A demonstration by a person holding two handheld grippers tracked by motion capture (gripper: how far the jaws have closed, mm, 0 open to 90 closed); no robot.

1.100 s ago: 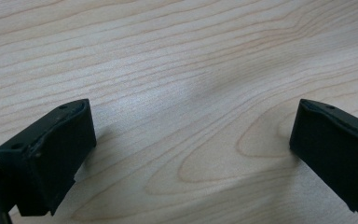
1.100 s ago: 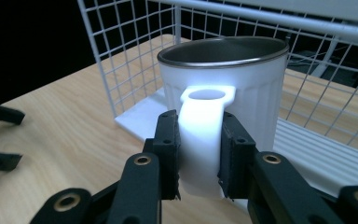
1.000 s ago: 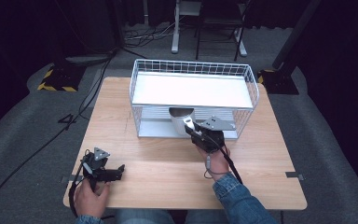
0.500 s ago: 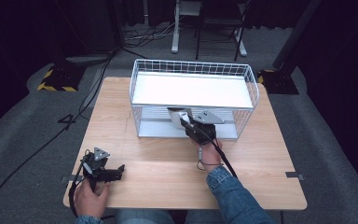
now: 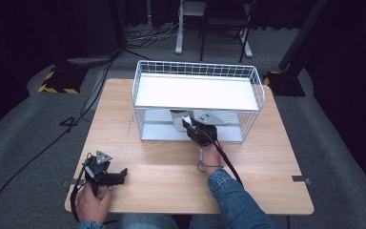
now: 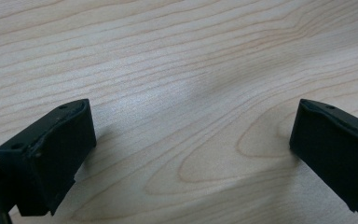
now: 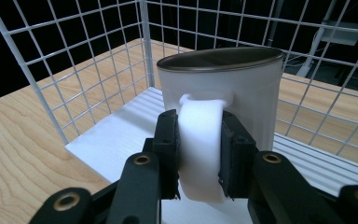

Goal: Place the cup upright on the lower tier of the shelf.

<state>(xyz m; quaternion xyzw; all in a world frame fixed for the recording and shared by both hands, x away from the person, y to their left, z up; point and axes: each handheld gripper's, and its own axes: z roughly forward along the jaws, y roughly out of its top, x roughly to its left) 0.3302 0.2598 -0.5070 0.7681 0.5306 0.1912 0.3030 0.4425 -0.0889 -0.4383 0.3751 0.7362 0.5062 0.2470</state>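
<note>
Right claw (image 7: 199, 158) around mug handle (image 7: 200, 140)

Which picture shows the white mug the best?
The right gripper view: the mug is close up, its handle clamped between the right gripper's jaws. In the high view the mug is small and partly hidden under the wire rack's shelf. The left gripper view shows bare wooden table.

Light wood table (image 5: 124, 109) on grey carpet floor (image 5: 24, 129); room beyond the table is dark, black walls or curtains. Past the table's far-left corner sits a black base with yellow-black hazard stripes (image 5: 57, 83), cables (image 5: 90, 90) running from there across the carpet. Behind the table's far edge are white desk legs (image 5: 178, 28); a black post base (image 5: 283, 81) is off the far-right corner.
</note>
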